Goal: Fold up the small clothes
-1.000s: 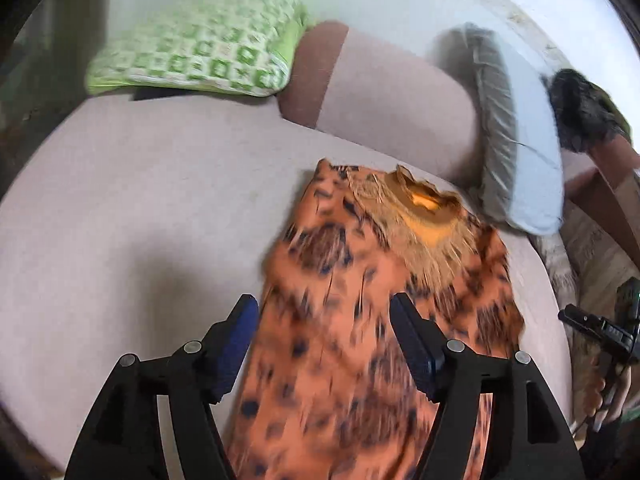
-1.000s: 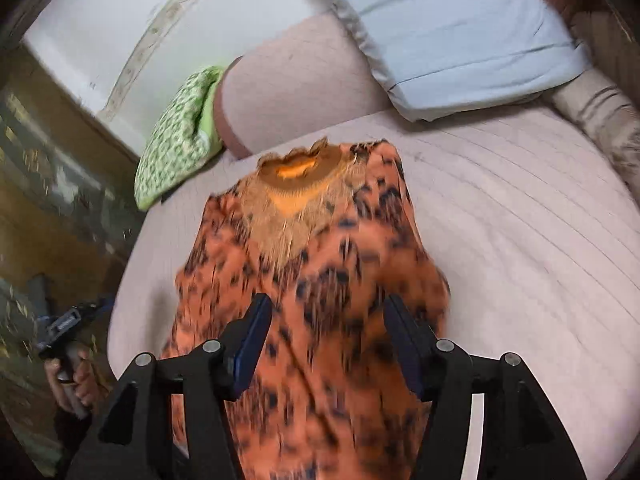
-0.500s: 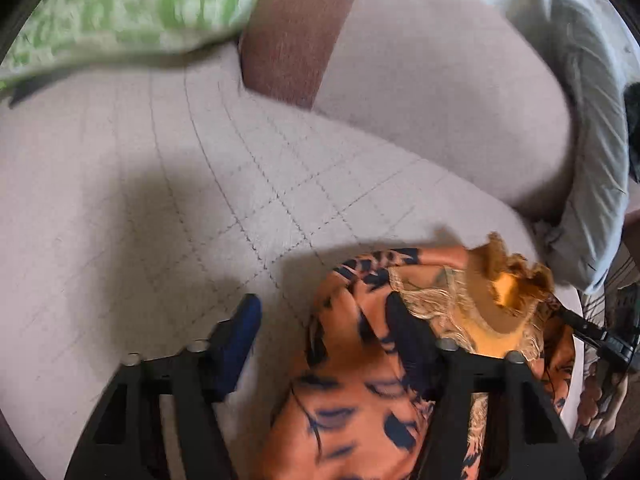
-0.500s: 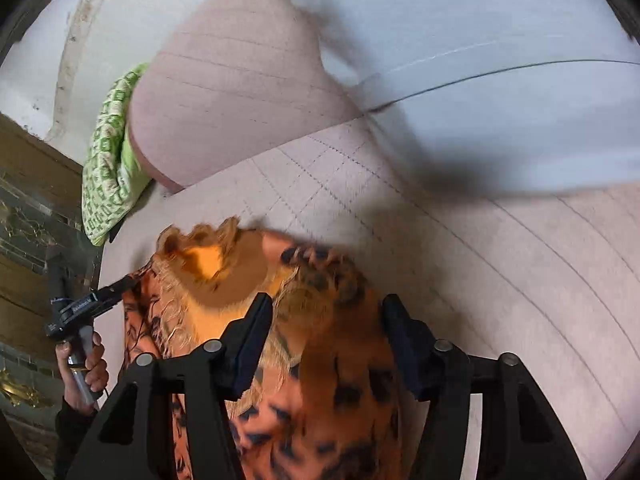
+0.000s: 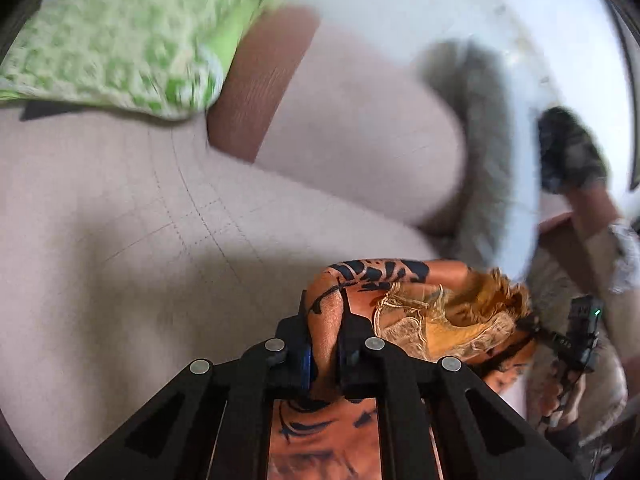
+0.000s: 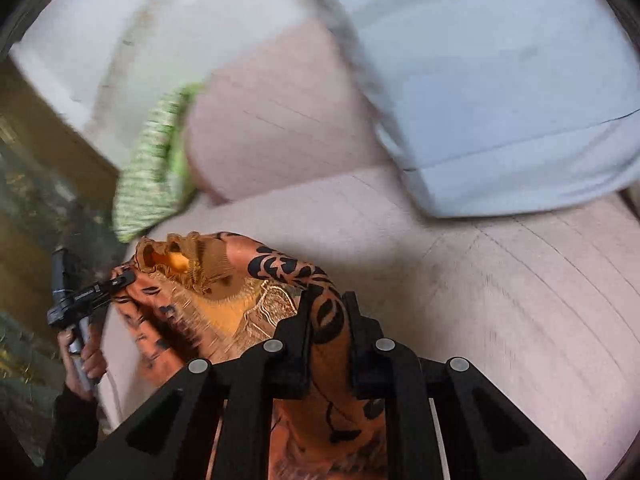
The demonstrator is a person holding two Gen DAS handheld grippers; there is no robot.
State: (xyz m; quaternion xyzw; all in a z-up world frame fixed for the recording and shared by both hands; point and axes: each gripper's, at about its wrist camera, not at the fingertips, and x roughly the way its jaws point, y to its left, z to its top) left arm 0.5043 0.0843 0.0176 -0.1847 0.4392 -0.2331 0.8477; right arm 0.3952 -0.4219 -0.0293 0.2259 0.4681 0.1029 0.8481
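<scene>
1. Here, the left claw is clamped on the orange dress at one shoulder.
2. The right claw is clamped on the other shoulder.
3. The dress hangs over the pink sofa, a green cushion beyond.

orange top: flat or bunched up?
Bunched up. The orange top humps off the sofa, with cloth pinched in the left gripper and right gripper.
</scene>
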